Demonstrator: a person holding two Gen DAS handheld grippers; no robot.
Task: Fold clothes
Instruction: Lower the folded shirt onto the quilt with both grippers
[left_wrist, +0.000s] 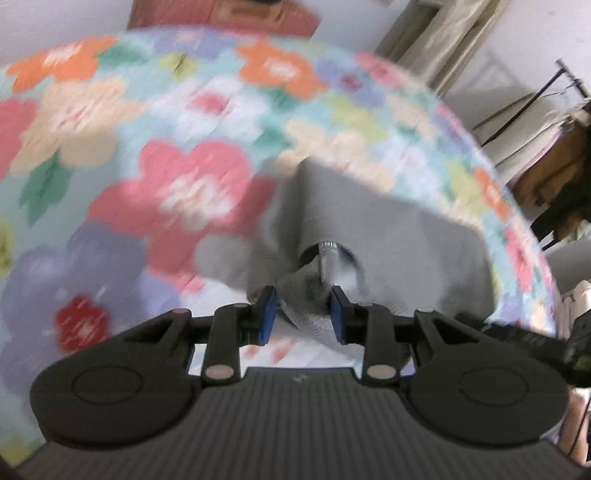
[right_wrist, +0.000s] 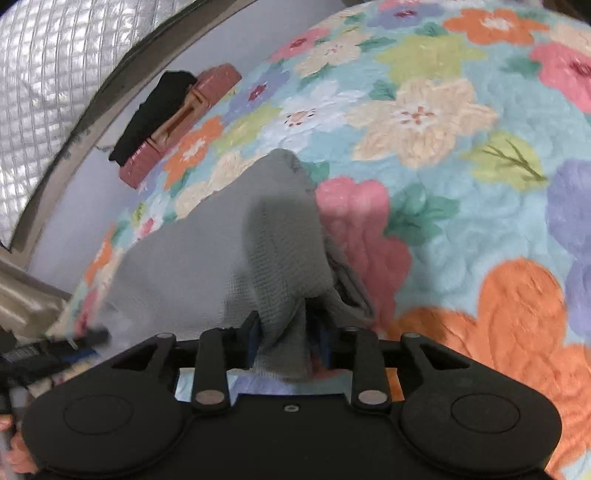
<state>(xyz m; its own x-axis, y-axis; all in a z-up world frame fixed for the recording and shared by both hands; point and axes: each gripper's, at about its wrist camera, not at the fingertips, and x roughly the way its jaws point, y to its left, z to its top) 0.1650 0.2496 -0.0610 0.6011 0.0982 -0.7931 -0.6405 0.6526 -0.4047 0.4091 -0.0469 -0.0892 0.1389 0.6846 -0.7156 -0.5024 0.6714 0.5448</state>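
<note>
A grey knitted garment (left_wrist: 406, 251) lies on a floral bedspread (left_wrist: 177, 177). In the blurred left wrist view a bunched fold of it rises between the blue pads (left_wrist: 266, 315) of my left gripper (left_wrist: 302, 317), whose jaws stand apart around it. In the right wrist view the same grey garment (right_wrist: 192, 266) lies spread to the left, and a raised ridge of it runs down into my right gripper (right_wrist: 288, 343). That gripper is open: the cloth leans on the left pad and a gap shows at the right pad.
The bedspread (right_wrist: 443, 147) fills most of both views. A pink box with a black cloth on it (right_wrist: 177, 118) sits by the bed's far edge. A quilted white panel (right_wrist: 55, 74), a curtain (left_wrist: 443, 40) and a clothes rack (left_wrist: 554, 122) stand beyond the bed.
</note>
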